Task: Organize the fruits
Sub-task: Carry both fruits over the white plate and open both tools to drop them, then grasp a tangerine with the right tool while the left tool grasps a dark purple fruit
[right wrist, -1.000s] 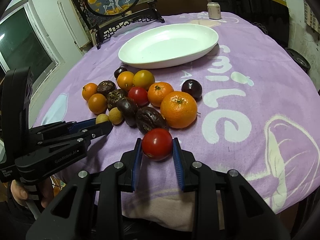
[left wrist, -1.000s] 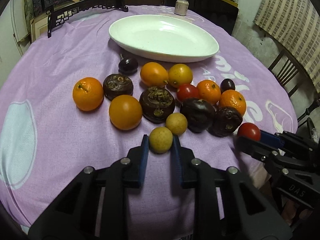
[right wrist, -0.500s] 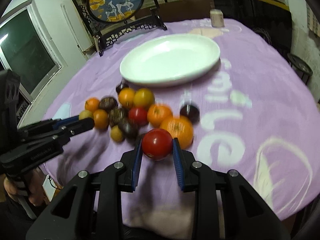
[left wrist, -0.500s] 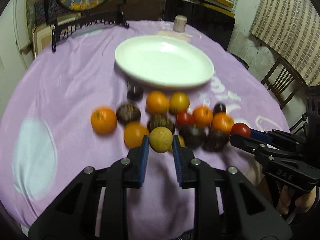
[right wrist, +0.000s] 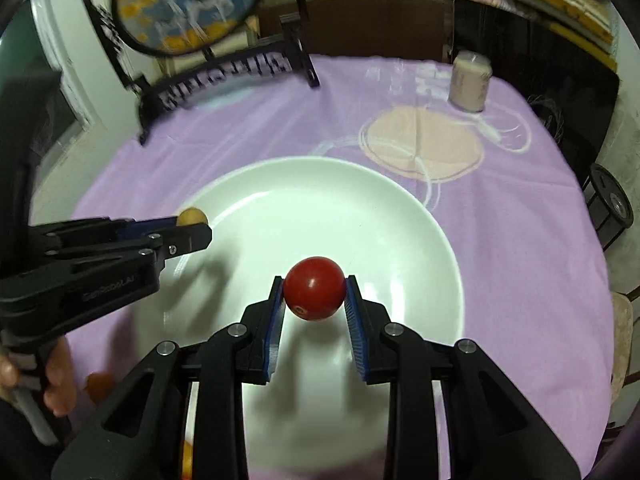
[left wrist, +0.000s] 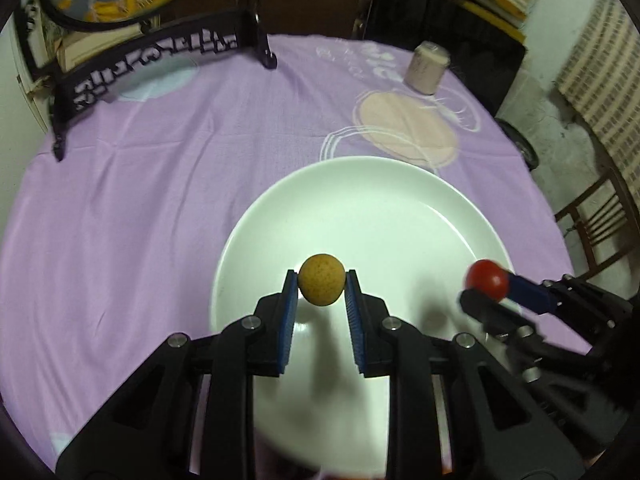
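The left gripper [left wrist: 322, 285], angled steeply down over the white plate [left wrist: 400, 216], clamps a small round yellow-brown fruit [left wrist: 322, 285]. Just beside it, the right gripper [right wrist: 315, 289], pitched alike, clamps a round red tomato [right wrist: 315, 289] with its stem scar facing down toward the camera. Blurred lettering on the left gripper's side cannot be read.
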Available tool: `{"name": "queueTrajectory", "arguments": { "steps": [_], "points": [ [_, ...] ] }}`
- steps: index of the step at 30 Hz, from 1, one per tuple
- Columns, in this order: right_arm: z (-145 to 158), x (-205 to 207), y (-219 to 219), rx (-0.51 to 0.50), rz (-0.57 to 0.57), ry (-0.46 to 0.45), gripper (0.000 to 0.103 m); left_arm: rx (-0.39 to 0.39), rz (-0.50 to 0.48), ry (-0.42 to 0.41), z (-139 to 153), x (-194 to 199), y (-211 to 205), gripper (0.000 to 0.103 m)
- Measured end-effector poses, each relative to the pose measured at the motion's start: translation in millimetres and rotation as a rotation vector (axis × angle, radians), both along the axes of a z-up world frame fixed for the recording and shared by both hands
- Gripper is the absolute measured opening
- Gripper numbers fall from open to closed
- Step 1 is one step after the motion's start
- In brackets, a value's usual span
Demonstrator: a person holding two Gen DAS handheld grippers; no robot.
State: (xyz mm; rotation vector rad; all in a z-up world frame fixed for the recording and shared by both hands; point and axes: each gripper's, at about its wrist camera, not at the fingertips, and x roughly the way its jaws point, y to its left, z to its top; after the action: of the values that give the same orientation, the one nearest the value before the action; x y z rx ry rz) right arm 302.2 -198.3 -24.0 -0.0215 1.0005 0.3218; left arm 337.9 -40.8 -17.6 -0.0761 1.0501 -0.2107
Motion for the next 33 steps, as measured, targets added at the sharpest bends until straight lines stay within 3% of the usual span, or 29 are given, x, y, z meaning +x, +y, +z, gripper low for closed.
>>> {"name": "queueTrajectory", "arguments": {
  "steps": [7, 10, 12, 13, 14, 17, 21, 26, 33],
  "points": [
    [-16, 23, 6, -0.039, -0.001, 0.015, 0.031, -0.002, -0.013, 0.046, -21, 28, -7, 0.024],
    [-13, 24, 8, -0.065, -0.014, -0.019, 0.046, -0.013, -0.022, 0.060, -23, 28, -7, 0.027],
    [-8, 20, 6, -0.074, -0.021, -0.022, 0.051, -0.026, -0.023, 0.056, -18, 25, -7, 0.047],
    [-4, 16, 5, -0.076, -0.026, -0.023, 0.052, -0.040, -0.021, 0.044, -12, 18, -4, 0.065],
    [1, 9, 4, -0.082, -0.030, -0.028, 0.053, -0.052, -0.020, 0.025, -5, 8, -1, 0.072],
    [20, -36, -1, -0.108, -0.034, -0.065, 0.056, -0.080, -0.037, -0.037, 18, -29, 6, 0.075],
    [25, -105, -7, -0.052, -0.029, -0.075, 0.057, -0.067, -0.042, -0.128, 34, -97, 18, 0.083],
    [21, -173, -15, -0.005, -0.060, -0.107, 0.057, -0.059, -0.011, -0.203, 24, -181, 39, 0.083],
    [11, -216, -26, -0.014, -0.100, -0.082, 0.057, -0.017, 0.050, -0.199, -5, -241, 68, 0.083]
  ]
}}
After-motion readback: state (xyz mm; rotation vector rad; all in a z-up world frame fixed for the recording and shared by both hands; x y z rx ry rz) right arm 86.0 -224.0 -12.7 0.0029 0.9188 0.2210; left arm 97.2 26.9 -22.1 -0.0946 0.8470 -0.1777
